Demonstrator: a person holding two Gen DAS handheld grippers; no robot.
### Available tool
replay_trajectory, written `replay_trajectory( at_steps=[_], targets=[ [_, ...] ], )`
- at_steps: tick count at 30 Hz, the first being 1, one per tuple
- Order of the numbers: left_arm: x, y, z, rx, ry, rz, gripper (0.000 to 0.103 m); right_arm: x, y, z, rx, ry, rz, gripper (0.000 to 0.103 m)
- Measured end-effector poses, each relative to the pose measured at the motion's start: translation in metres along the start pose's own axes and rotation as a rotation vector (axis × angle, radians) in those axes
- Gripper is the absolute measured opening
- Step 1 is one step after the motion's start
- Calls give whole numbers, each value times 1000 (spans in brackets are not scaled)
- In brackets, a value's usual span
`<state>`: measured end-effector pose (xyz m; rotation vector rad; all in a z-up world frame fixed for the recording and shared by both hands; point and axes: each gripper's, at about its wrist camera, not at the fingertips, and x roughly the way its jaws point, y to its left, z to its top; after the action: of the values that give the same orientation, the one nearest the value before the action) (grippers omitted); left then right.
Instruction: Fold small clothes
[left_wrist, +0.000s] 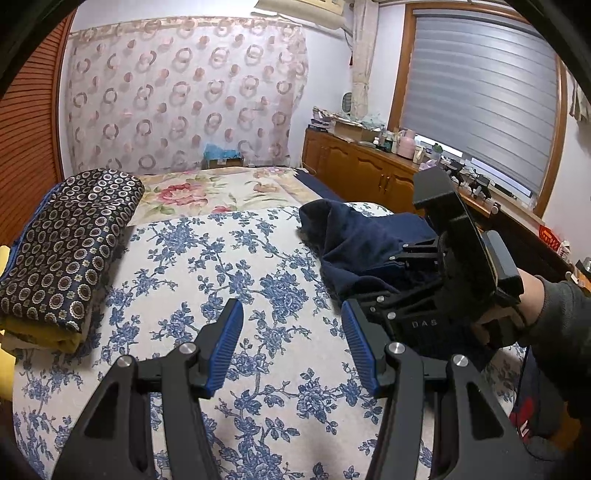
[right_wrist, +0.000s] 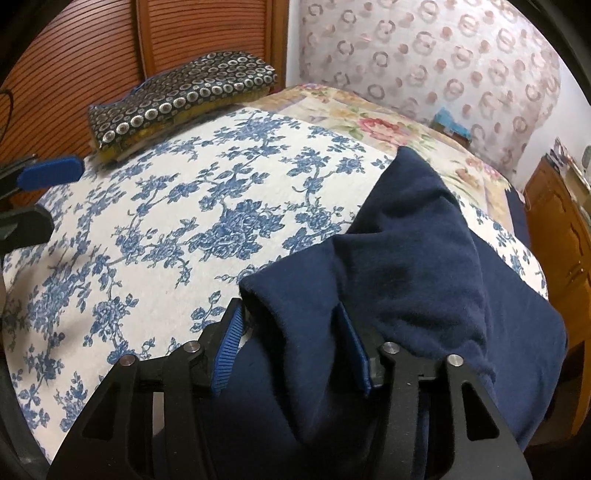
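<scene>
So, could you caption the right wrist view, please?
Right gripper straddles a fold of navy garment on the floral bedspread.

A navy garment (right_wrist: 406, 266) of soft, matt, fleecy cloth lies rumpled on a bedspread (right_wrist: 155, 206) of flat woven cotton-like cloth printed with blue flowers. The right gripper (right_wrist: 291, 350) is matt black plastic with ribbed blue rubbery pads (right_wrist: 229, 350) and shiny round metal pins. A folded cloth stack (left_wrist: 70, 236) looks smooth and faintly silky. The cabinet (left_wrist: 354, 162) is glossy varnished wood.
</scene>
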<state>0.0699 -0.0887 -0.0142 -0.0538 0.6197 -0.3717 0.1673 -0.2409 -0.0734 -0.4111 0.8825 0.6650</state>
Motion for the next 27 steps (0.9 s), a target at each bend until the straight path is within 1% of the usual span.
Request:
replay_trajectory(
  at_steps=[1, 2, 3, 5, 11, 14, 17, 19, 22, 27],
  targets=[
    [1, 0, 0, 1, 1, 0, 55, 0, -1, 0, 3, -2, -3, 39],
    [1, -1, 0, 1, 3, -1, 55, -1, -2, 1, 6, -7, -9, 26],
    [1, -1, -1, 3, 4, -2, 55, -3, -5, 1, 12, -15, -11, 20],
    [2, -2, -1, 4, 6, -2, 55, -9, -12, 3, 39, -31, 24, 11],
    [4, -2, -2, 8, 10, -7, 55, -49, -45, 10, 100, -123, -15, 8],
    [5, -3, -2, 10, 13, -9, 55, -72, -69, 12, 141, -174, -56, 8],
    [6, -5, -2, 13, 15, -11, 55, -91, -95, 13, 166, -209, -122, 8],
    [7, -6, -2, 16, 17, -13, 55, -99, -117, 12, 192, -215, -175, 7],
    [8, -8, -3, 21, 22, -18, 55, -102, -140, 8, 223, -206, -233, 7],
    [12, -11, -5, 29, 35, -25, 55, -90, -176, -2, 280, -156, -301, 7]
  ],
)
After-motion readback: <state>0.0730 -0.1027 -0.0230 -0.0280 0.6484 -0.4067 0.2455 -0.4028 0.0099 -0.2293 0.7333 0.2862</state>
